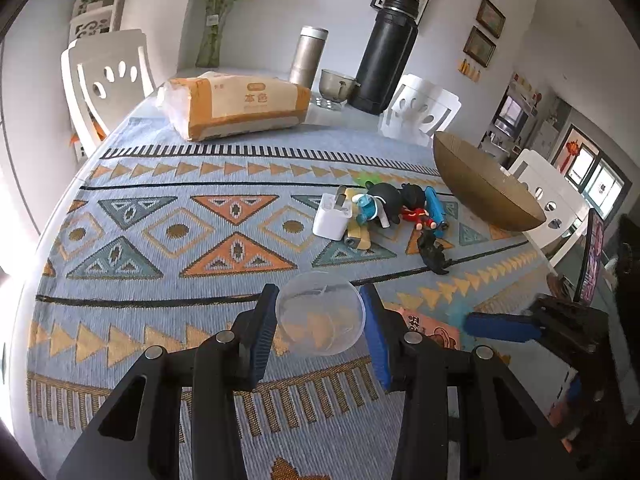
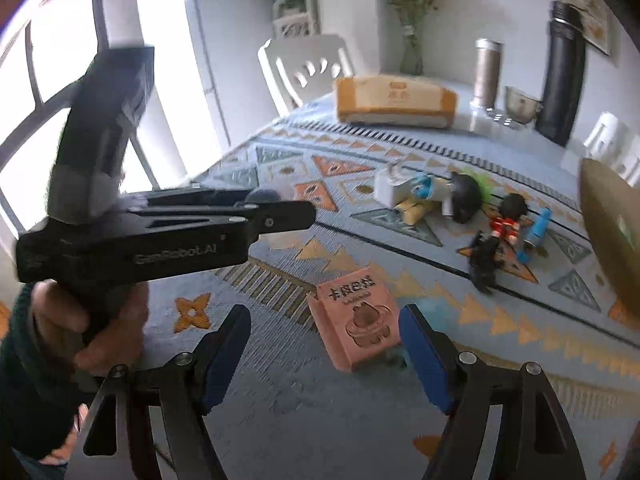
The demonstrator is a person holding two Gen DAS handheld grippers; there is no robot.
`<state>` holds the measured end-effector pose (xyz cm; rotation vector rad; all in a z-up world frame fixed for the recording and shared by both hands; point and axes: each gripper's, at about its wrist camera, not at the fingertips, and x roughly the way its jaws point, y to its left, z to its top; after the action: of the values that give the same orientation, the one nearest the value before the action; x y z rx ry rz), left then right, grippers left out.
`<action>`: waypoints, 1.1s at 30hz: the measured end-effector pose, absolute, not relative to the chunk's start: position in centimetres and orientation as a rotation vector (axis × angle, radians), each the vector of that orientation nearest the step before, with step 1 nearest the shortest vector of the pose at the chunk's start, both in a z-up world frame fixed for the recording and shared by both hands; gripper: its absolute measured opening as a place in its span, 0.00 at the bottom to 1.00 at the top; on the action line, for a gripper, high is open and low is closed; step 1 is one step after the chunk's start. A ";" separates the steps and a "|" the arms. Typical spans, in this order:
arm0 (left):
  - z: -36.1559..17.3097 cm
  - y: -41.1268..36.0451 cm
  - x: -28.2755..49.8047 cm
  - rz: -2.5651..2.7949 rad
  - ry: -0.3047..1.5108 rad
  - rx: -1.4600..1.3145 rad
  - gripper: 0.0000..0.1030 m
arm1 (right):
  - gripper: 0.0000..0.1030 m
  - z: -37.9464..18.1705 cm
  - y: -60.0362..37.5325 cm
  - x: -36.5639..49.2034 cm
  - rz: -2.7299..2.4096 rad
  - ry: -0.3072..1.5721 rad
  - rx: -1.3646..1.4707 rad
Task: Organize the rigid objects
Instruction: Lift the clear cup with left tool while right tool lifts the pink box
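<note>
Two hand-held grippers work here. My left hand-held gripper (image 1: 320, 320) pinches a clear plastic cup (image 1: 320, 314), lifted above the bench (image 1: 160, 312). My right hand-held gripper (image 2: 324, 348) is spread over a pink box (image 2: 358, 316); next I judge it should close on it. Toys (image 1: 384, 204) cluster ahead beside a wooden bowl (image 1: 480, 188).

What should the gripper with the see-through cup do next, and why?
Probably carry the clear plastic cup, gripped between the left gripper fingers, forward toward the pile of small toys near the brown wooden bowl. The open right gripper hangs over the pink box.
</note>
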<state>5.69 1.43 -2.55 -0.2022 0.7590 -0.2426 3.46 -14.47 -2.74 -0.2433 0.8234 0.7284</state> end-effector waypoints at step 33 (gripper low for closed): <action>-2.6 0.6 5.5 -0.250 0.768 -0.158 0.37 | 0.36 -2.3 -26.6 6.2 0.368 0.809 0.063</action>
<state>5.52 0.61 -2.65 -0.1583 0.7678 -0.2503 6.21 -26.60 -2.33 0.0633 0.8086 0.3676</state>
